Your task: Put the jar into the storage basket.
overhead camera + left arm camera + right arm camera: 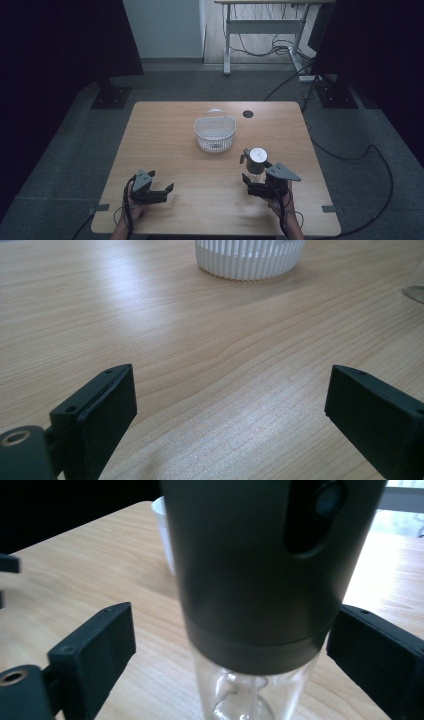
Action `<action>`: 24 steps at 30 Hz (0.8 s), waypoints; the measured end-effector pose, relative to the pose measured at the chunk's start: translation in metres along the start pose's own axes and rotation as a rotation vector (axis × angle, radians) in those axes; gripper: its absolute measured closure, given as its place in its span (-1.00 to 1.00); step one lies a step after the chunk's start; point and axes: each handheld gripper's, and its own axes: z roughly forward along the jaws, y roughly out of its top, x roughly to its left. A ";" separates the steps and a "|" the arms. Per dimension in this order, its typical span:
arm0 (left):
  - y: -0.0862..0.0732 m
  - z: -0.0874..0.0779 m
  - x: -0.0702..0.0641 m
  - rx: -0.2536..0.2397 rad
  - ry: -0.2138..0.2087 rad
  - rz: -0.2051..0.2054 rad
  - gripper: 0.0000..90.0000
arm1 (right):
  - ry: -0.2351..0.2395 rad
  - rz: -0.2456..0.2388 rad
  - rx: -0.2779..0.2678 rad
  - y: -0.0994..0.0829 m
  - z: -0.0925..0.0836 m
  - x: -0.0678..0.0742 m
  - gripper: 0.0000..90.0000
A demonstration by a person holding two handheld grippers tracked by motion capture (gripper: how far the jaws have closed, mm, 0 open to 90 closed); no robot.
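A grinder-like bottle (257,161) with a dark grey top, silver cap and clear glass base stands upright right of the table's middle. My right gripper (248,183) is open just in front of it. In the right gripper view the bottle (260,565) stands between the two jaws, with gaps on both sides. A white slotted basket (215,132) with a raised handle sits at the table's centre back. My left gripper (169,191) rests low at the front left, open with nothing between its jaws; its own view shows the basket (248,257) ahead over bare wood.
The wooden table (165,150) has a round cable hole (248,114) at the back. Beyond it stand black stand bases (111,95), floor cables (350,150) and a desk frame (265,25). The bottle's glass edge (415,287) shows at the right of the left gripper view.
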 end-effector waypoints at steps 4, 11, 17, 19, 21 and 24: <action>0.000 0.001 0.000 0.004 -0.006 0.002 -0.87 | -0.050 -0.013 -0.018 -0.001 0.006 0.001 -0.61; 0.000 0.001 0.000 0.006 -0.011 0.003 -0.87 | -0.115 -0.073 -0.022 -0.003 0.012 0.006 -0.33; 0.000 0.001 -0.001 0.008 -0.003 0.005 -0.87 | -0.111 -0.069 -0.029 -0.004 0.011 0.006 -0.32; 0.000 0.001 0.000 0.009 -0.003 0.005 -0.87 | -0.111 -0.066 -0.034 -0.004 0.011 0.006 -0.32; 0.000 0.001 -0.001 0.009 -0.003 0.006 -0.87 | -0.111 -0.066 -0.034 -0.004 0.011 0.006 -0.32; 0.000 0.001 -0.001 0.010 -0.004 0.008 -0.87 | -0.111 -0.069 -0.037 -0.005 0.011 0.007 -0.32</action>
